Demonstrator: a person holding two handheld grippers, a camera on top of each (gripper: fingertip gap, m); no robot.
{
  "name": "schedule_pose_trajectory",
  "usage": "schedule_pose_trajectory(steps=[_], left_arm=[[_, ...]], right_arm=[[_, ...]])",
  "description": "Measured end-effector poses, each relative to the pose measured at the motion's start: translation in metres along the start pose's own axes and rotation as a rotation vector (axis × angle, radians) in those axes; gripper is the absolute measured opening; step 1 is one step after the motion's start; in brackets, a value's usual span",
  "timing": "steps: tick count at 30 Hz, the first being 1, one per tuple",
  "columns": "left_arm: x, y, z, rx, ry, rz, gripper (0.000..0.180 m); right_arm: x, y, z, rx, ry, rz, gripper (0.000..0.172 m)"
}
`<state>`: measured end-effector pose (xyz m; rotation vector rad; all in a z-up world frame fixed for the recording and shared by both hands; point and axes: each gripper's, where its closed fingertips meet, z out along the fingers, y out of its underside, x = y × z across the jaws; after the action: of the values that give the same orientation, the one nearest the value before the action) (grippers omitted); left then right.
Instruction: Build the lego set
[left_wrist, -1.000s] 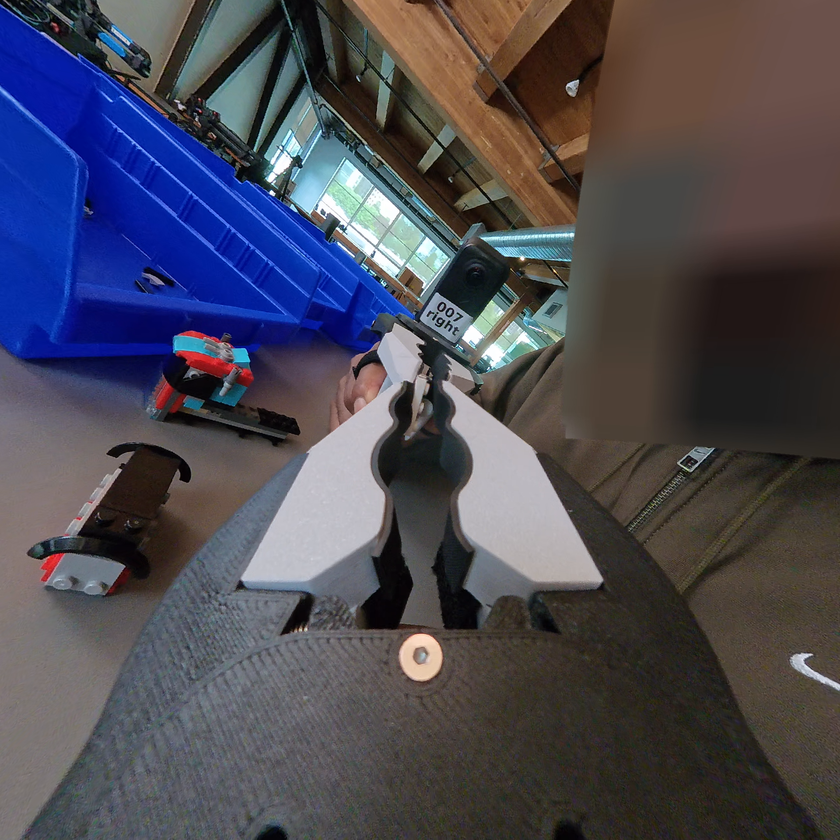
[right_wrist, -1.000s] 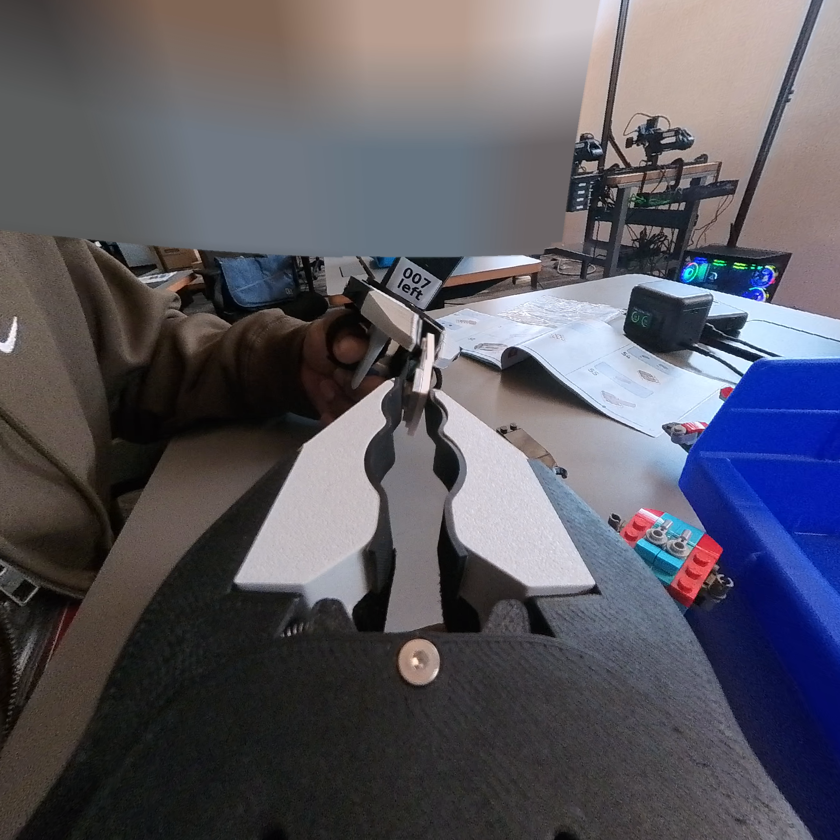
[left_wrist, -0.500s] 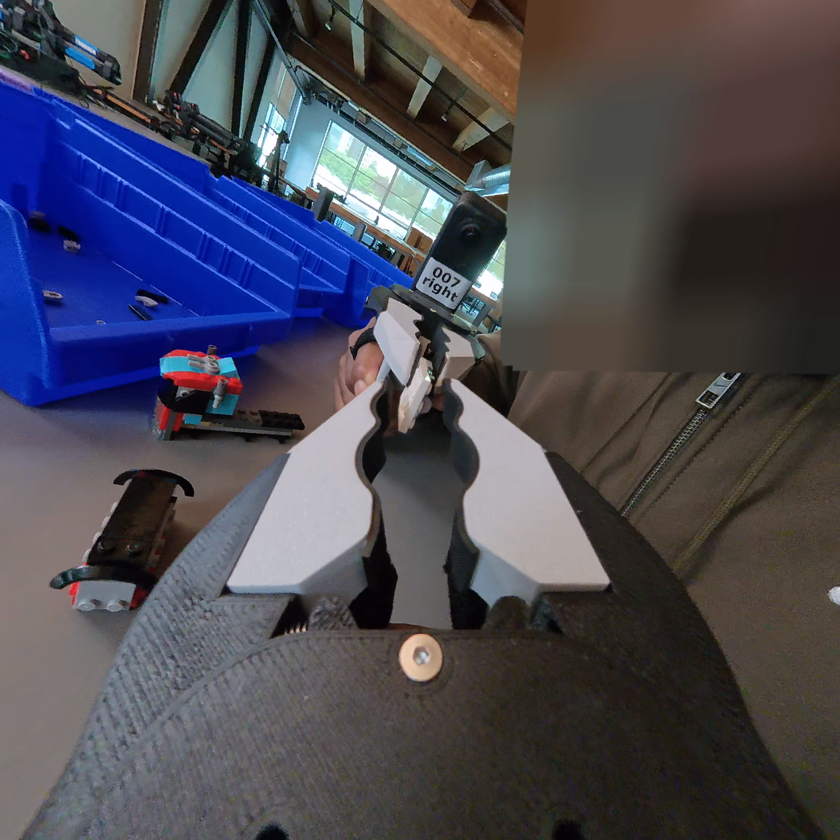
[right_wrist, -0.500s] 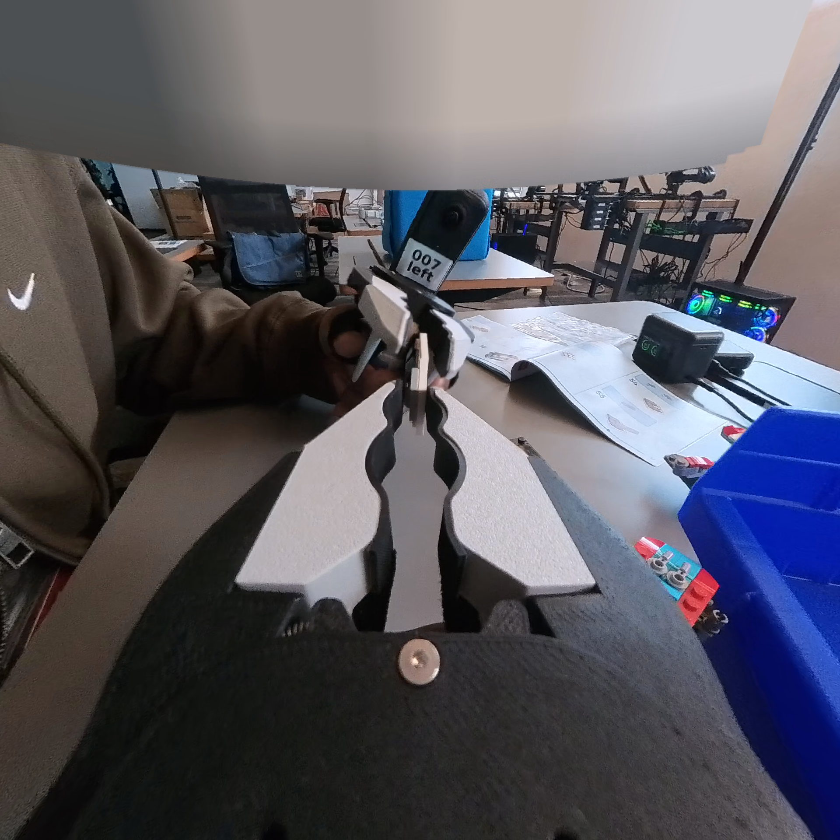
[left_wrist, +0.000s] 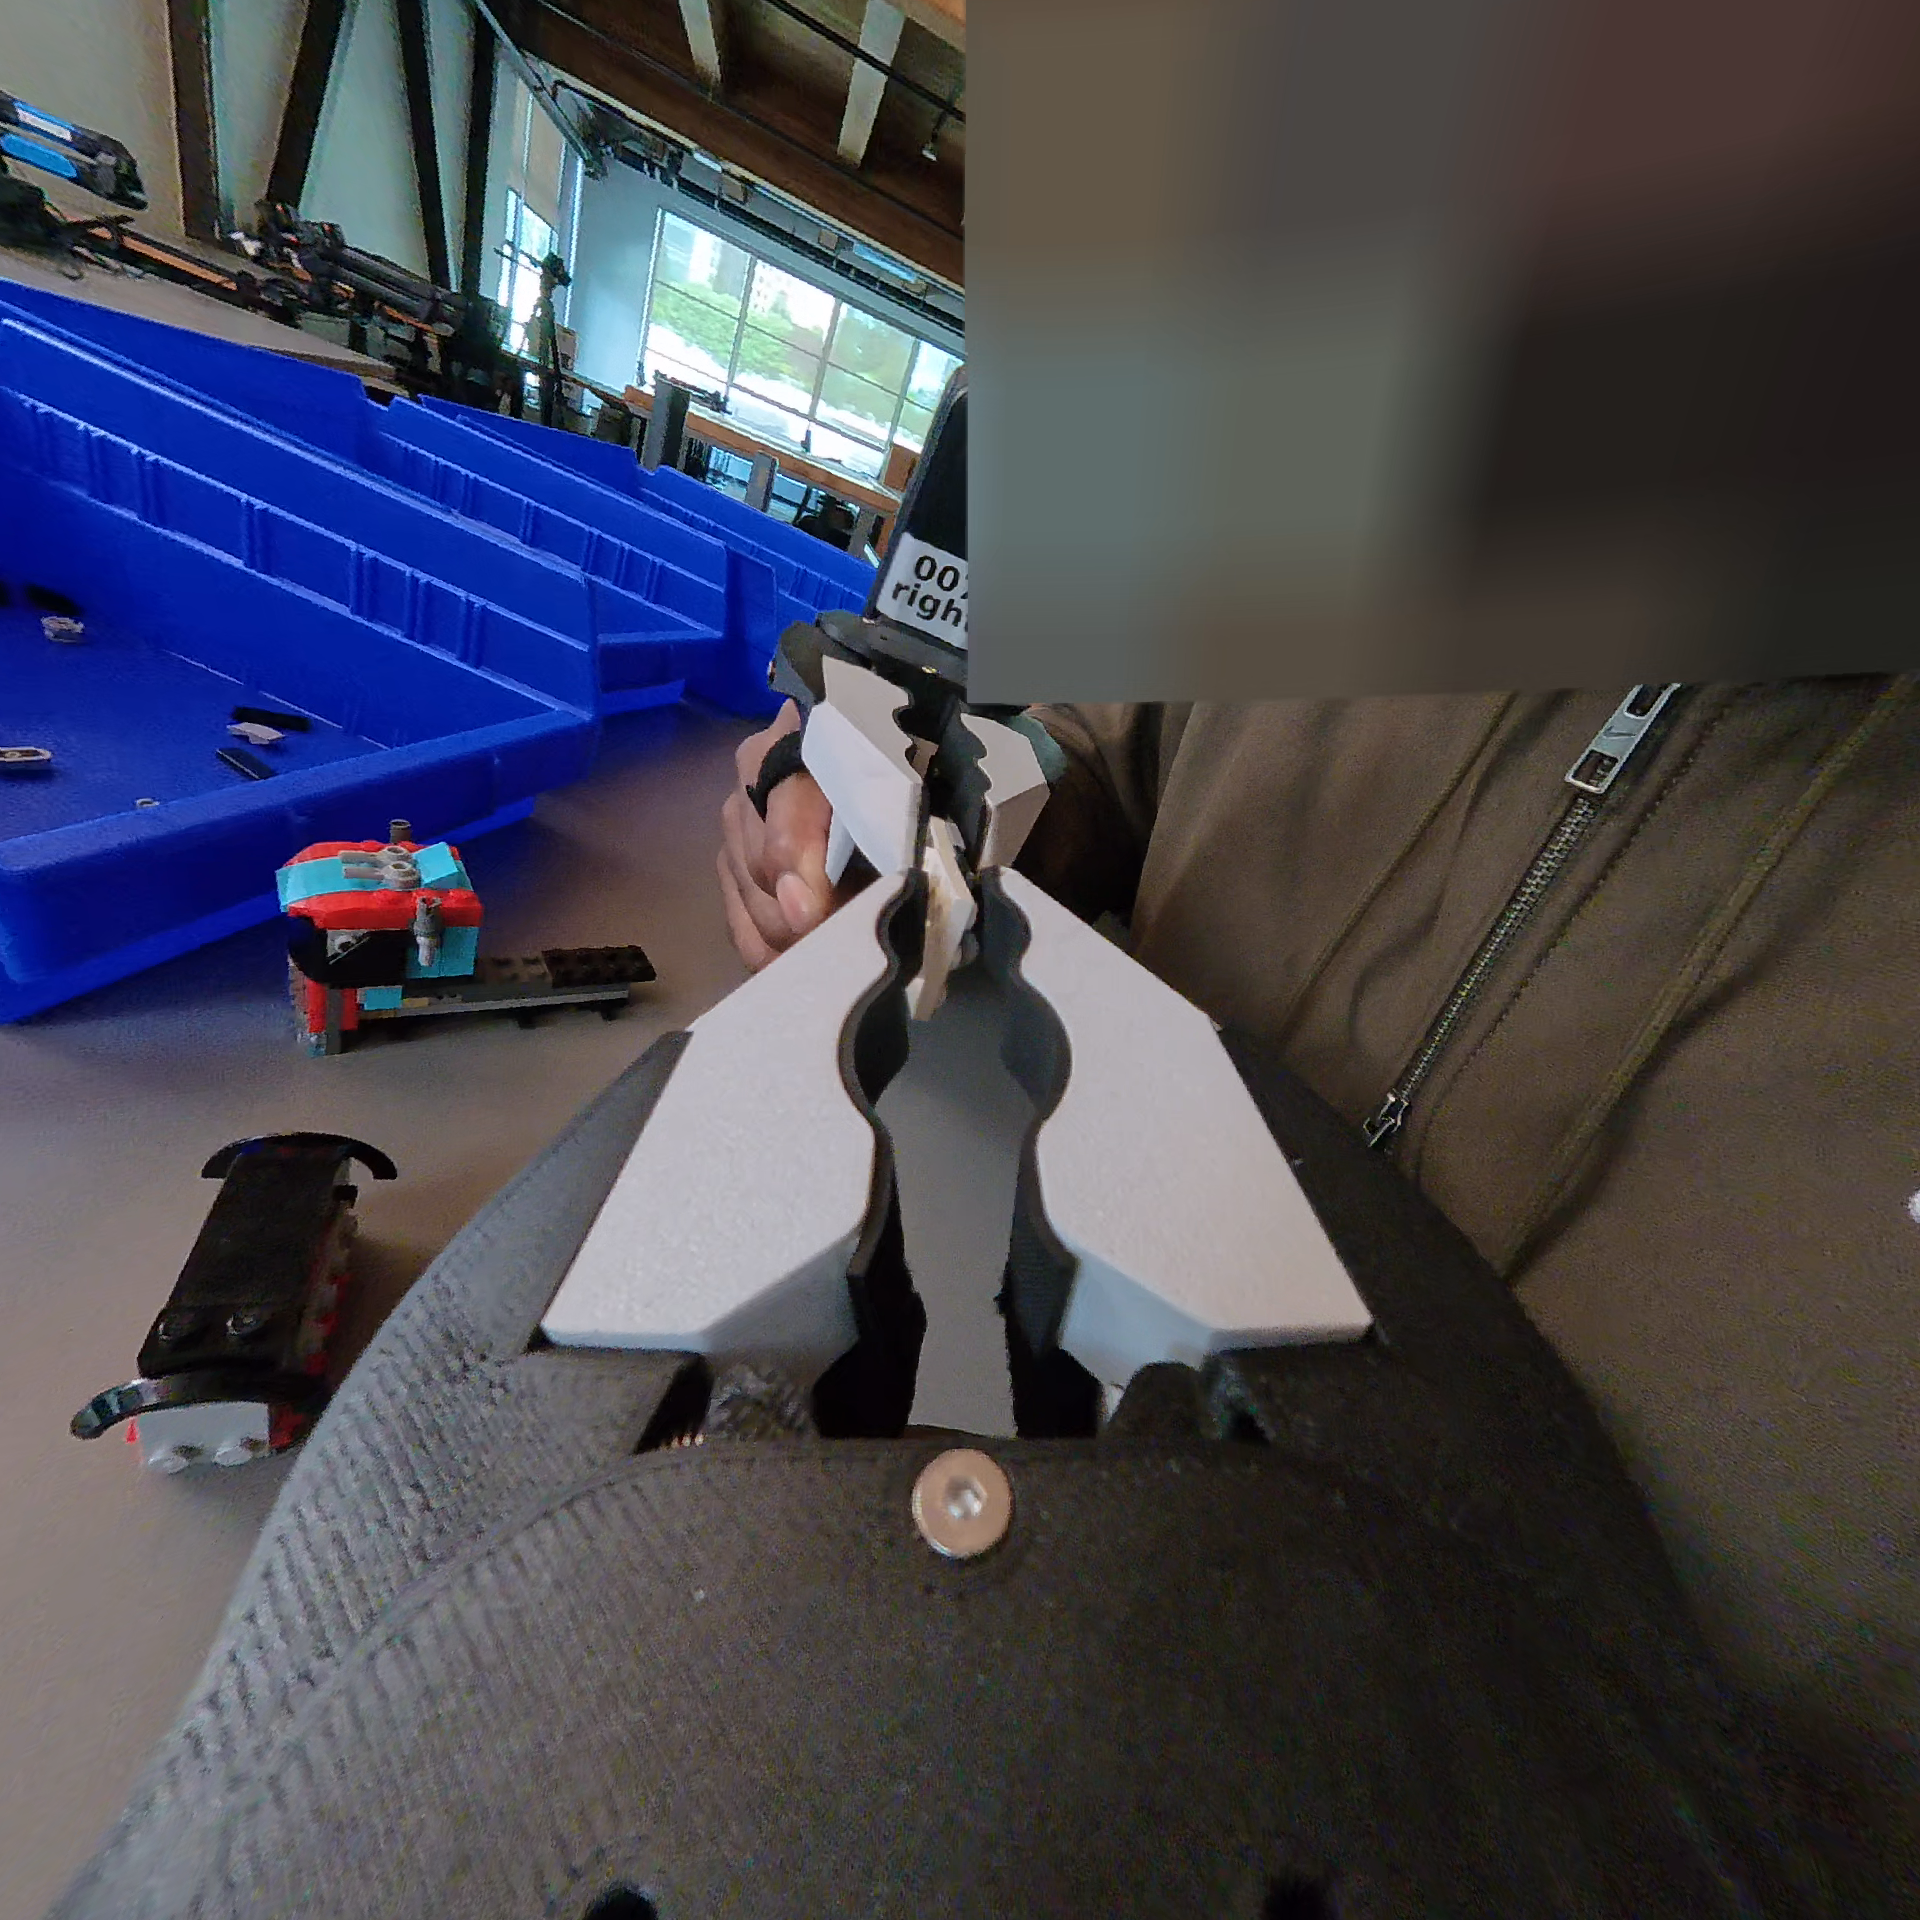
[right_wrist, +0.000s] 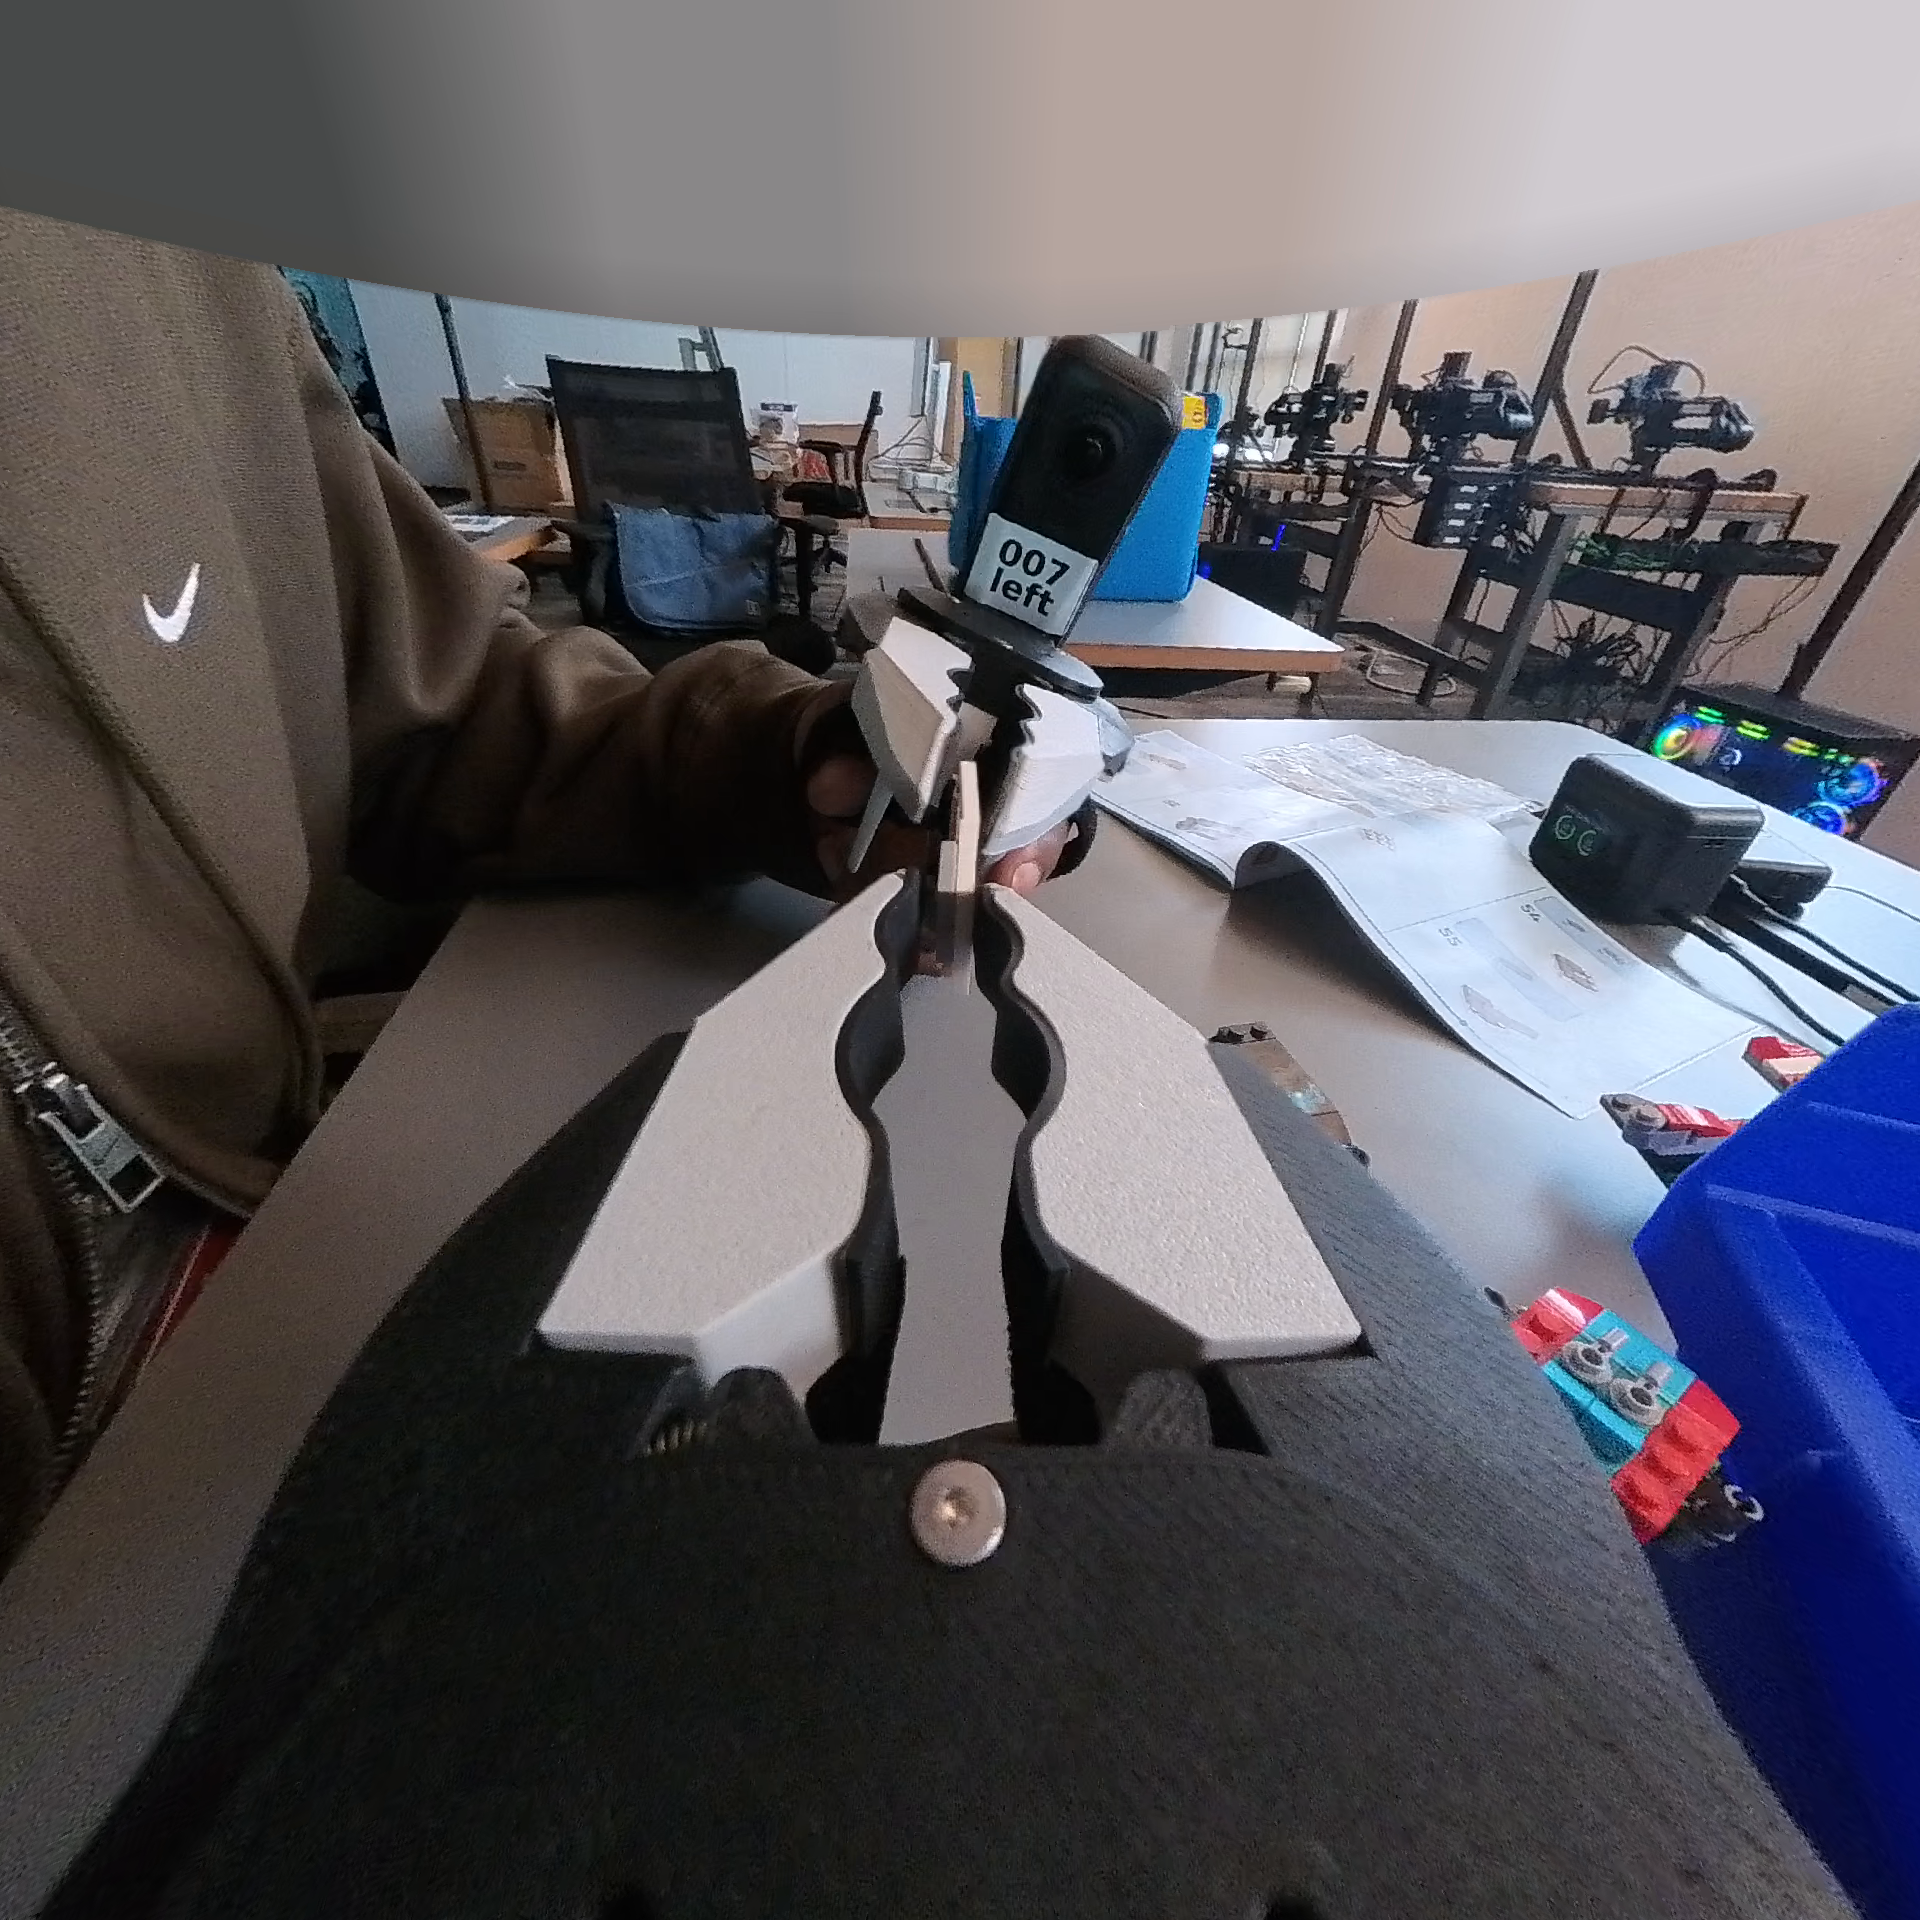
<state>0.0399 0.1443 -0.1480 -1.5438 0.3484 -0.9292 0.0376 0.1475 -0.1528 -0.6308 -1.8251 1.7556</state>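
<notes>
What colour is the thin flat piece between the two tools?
Pale tan piece, clearest in the right wrist view.

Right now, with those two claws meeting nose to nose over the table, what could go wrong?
Both grippers, left and right, pinch the same small stack of thin white plates in mid-air. If either twists or pulls, the stack might split or slip and drop onto the grey table. The grey fingertips almost touch, so they could knock together. A dropped plate might be hard to spot.

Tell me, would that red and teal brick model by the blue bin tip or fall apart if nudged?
The red and teal brick model looks top-heavy: a bulky block on a thin dark plate jutting sideways, so it might rock. It is probably light and stiff, sliding on the smooth table. The small grey pieces on top could pop off.
</notes>
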Motion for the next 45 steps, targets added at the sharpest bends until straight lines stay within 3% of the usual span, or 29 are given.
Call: schedule_pose_trajectory(steps=[45], left_arm=[[0.0035, 0.0068, -0.0024, -0.042, 0.013, 0.002, 0.01]], right_arm=[[-0.006, 0.0043, -0.0009, -0.015, -0.048, -0.01, 0.01]])
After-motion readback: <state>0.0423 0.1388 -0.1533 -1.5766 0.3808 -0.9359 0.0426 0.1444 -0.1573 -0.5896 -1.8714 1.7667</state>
